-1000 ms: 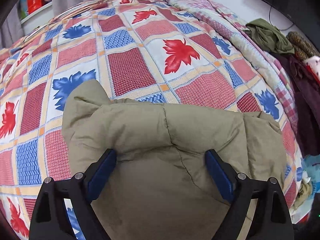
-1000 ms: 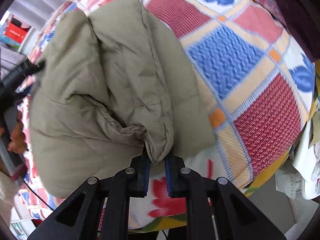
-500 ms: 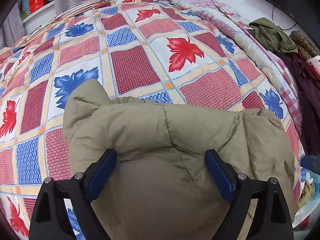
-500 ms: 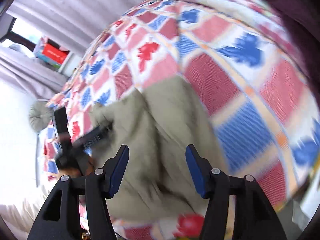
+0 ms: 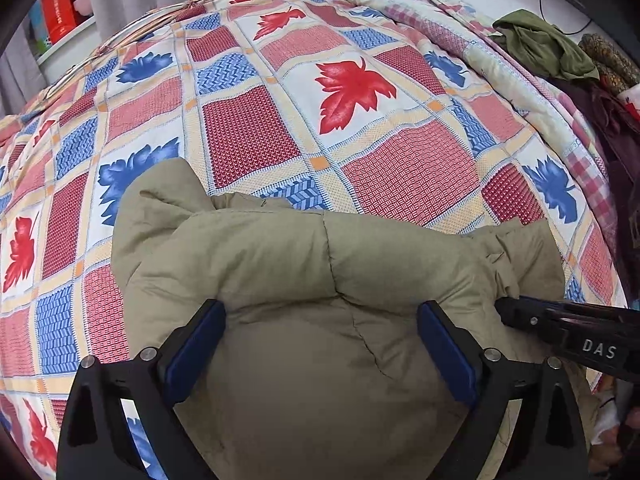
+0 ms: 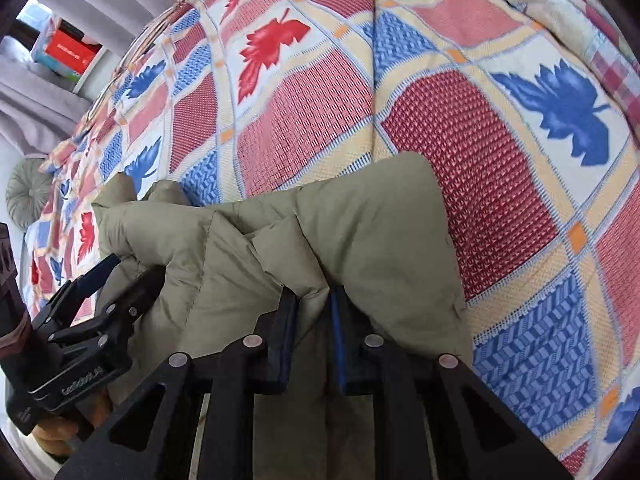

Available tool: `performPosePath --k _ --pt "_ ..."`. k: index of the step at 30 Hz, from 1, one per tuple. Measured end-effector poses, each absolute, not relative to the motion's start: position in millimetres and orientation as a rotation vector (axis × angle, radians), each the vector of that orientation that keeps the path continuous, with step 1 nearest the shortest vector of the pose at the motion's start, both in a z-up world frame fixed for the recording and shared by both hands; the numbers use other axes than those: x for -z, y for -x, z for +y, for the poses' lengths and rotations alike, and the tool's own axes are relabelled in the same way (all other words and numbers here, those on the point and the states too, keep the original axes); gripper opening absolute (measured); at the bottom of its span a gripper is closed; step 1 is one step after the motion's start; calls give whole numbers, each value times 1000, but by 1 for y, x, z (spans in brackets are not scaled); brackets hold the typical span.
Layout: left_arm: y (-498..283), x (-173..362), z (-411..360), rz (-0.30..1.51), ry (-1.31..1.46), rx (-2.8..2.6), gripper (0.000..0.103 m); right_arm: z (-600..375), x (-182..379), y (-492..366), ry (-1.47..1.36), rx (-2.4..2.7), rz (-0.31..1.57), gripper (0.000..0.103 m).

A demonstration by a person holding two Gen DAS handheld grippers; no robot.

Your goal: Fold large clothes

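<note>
A: While the padded olive jacket [image 5: 304, 320] lies bunched near the front edge of the bed [image 5: 248, 132], what are the two tools doing?

B: Left gripper [image 5: 320, 344] points steeply down over the jacket's middle. Its blue-padded fingers [image 5: 196, 344] stand wide and are spreading a little more. Puffy cloth sits between them, but the pads clamp nothing.

A: And the right one?

B: Right gripper [image 6: 312, 332] is at the jacket's right-hand end, seen from the left wrist view as a black bar coming in from the side. Its fingers [image 6: 286, 332] are narrow and closing, with a ridge of olive fabric pinched between the blue pads.

A: Where does the jacket sit on the bedspread?

B: On the checked bedspread [image 6: 480, 152] with red and blue leaf squares. One lobe pokes up toward the far left; a seam runs down the centre. Most of the bedspread beyond it is uncovered.

A: Anything else nearby?

B: A pile of clothes [image 5: 548, 48], green and dark red, along the bed's far right side. A red box [image 6: 70, 52] on a shelf by the curtain.
</note>
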State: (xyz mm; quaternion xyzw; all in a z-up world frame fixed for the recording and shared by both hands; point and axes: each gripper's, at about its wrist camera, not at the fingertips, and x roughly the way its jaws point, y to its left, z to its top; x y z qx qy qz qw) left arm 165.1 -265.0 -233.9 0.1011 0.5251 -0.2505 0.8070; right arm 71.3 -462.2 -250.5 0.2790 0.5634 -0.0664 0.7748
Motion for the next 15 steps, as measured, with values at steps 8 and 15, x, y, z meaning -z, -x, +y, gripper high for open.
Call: performPosePath --k 8,15 --pt "-167 222 -251 1166 -213 556 97 -459 245 -70 -610 139 1216 21" --pt "-167 213 -230 1200 -180 516 100 -455 213 -49 -578 158 1192 29"
